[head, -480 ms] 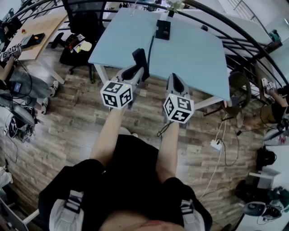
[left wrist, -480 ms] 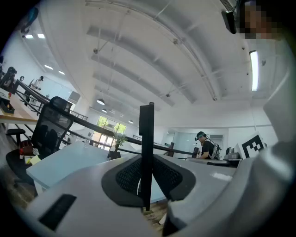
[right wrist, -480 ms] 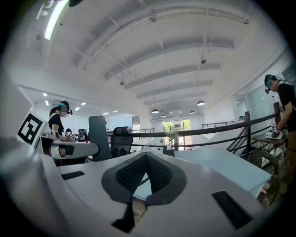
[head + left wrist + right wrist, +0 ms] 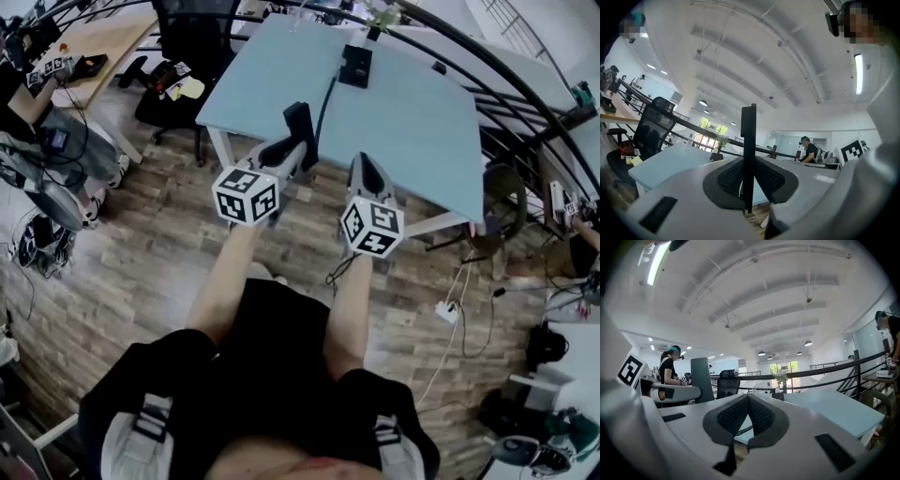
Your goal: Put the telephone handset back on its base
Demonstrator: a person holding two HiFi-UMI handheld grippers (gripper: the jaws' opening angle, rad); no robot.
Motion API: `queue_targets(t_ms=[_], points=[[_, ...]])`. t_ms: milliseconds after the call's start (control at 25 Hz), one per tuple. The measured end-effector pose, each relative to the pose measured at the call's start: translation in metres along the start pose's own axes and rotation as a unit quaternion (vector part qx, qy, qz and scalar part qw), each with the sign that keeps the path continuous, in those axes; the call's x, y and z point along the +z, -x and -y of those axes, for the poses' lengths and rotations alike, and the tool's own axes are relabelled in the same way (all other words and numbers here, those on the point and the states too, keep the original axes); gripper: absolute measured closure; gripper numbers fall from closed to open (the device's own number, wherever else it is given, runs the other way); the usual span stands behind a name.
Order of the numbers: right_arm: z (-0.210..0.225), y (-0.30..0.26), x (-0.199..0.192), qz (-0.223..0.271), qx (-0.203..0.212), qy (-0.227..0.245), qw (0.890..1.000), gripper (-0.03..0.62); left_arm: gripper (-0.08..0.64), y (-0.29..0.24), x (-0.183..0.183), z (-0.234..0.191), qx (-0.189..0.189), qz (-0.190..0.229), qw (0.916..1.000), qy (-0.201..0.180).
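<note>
The handset (image 4: 300,122) is a flat black slab. It stands upright over the near edge of the light blue table (image 4: 412,131), well apart from its black base (image 4: 356,66), which sits toward the table's far edge. A dark cord (image 4: 325,94) runs across the tabletop from the handset to the base. In the left gripper view the handset (image 4: 748,131) shows edge-on as a thin dark strip that rises well above the jaws.

The left gripper (image 4: 292,148) grasps the handset by its lower part. Its fingers (image 4: 726,176) are parted only by the slab's thickness, and the ribbed pads press it from both sides. The right gripper (image 4: 364,167) hangs just beside the left one, at the table's near edge and apart from the handset. Its fingers (image 4: 764,418) are clenched tip to tip with nothing between them. From the right gripper (image 4: 747,399) the handset appears as a dark upright slab off to the side.

Between the handset and the base the tabletop is bare apart from the cord. A black office chair (image 4: 192,37) stands off the table's left corner. A dark curved railing (image 4: 511,89) runs past the table's far and right sides. On the near side of the table there is wood floor (image 4: 159,253) below both grippers.
</note>
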State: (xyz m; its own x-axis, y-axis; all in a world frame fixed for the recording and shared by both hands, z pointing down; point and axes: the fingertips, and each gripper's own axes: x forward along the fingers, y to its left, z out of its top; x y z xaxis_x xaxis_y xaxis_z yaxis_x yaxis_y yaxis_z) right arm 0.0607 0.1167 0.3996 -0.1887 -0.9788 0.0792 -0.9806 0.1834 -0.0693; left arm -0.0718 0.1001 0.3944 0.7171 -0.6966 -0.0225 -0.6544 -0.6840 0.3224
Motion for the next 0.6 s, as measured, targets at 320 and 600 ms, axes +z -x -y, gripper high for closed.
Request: queue_targets(t_ms=[320,600], points=[[0.001,-0.001,0.007,0.013,0.012,-0.002,1.000,0.598,0.494,-0.003,0.009,-0.003,0.001,0.013,0.9999,0.005],[0.022,-0.003,0.022,0.042,0.013,-0.028,0.999,0.598,0.494,-0.021,0.014,0.008,-0.015,0.009,0.9998,-0.004]])
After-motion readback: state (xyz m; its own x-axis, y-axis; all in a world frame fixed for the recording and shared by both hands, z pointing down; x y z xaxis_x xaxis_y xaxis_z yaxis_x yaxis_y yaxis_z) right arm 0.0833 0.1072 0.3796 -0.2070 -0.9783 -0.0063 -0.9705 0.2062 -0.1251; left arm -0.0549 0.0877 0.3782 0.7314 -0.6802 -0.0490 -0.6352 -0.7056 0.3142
